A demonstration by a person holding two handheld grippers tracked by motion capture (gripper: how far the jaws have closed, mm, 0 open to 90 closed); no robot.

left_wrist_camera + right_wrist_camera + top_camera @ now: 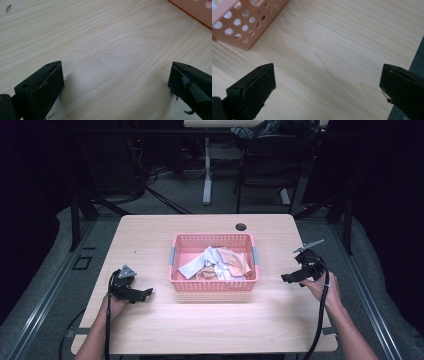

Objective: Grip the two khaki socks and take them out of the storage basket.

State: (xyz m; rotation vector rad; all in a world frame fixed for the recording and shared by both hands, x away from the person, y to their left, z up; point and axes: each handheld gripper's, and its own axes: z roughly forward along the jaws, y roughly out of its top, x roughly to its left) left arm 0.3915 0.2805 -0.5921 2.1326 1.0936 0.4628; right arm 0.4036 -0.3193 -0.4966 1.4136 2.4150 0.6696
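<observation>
- Nearest to us, both hands w/ their tools sit low over the pale wooden table (150, 235), one each side of the basket.
- Our left gripper (145, 293) hovers just above the tabletop, jaws spread wide, nothing between them; the left gripper view has bare wood under it and a corner of the basket at top right.
- Our right gripper (286, 278) is likewise wide open and empty, near the table's right edge; its own view has the basket's perforated wall up at top left.
- Mid-table: the pink perforated plastic basket (214, 284), rectangular, grey handles at both ends, roughly centred betw. the two tools but apart from both.
- Inside it: a loose heap of white and peach cloth pieces (220, 262), crumpled, overlapping, some folds riding up toward the rim.
- Handling, as we judge it: cloth is light, soft, limp, so it'll drape and may drag a neighbour along. Best to pinch a raised fold or free corner near the top of the heap, not dig at the bottom.
- Basket itself looks light and stiff; it could slide if we tug cloth sideways, so lift straight up.
- Farther off: a round cable hole (241, 226) at the table's back edge, then dark floor and desk legs beyond.
</observation>
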